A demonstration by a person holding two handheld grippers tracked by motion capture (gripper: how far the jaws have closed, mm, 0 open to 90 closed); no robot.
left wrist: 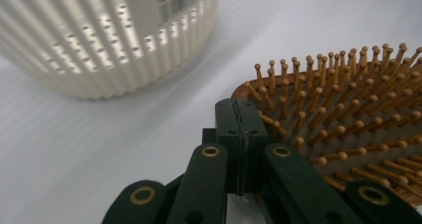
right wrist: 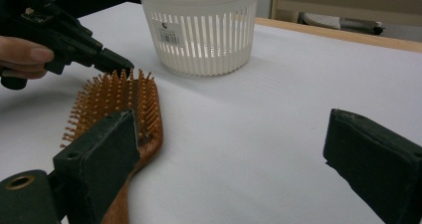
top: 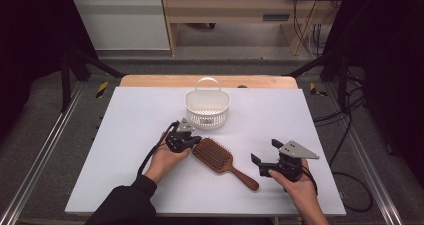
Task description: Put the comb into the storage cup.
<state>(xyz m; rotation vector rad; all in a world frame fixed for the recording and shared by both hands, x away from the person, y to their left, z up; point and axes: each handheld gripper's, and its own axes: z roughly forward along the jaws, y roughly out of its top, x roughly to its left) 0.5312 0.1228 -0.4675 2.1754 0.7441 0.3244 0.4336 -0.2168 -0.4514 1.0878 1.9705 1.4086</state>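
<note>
High view: brush [top: 220,158] lies bristles up on the white table [top: 125,175], just in front of the basket [top: 207,107], handle toward the right gripper [top: 264,151]. Left gripper [top: 196,141], jaws clenched on nothing, meets the brush head's far edge, probably to nudge it. Right gripper waits beside the handle, jaws released wide. Beyond the basket: wooden table edge, grey floor, cables.

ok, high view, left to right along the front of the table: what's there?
left gripper → hairbrush → right gripper. The white basket sits farther back, above the left gripper and brush head, so it is left out of the order.
</note>
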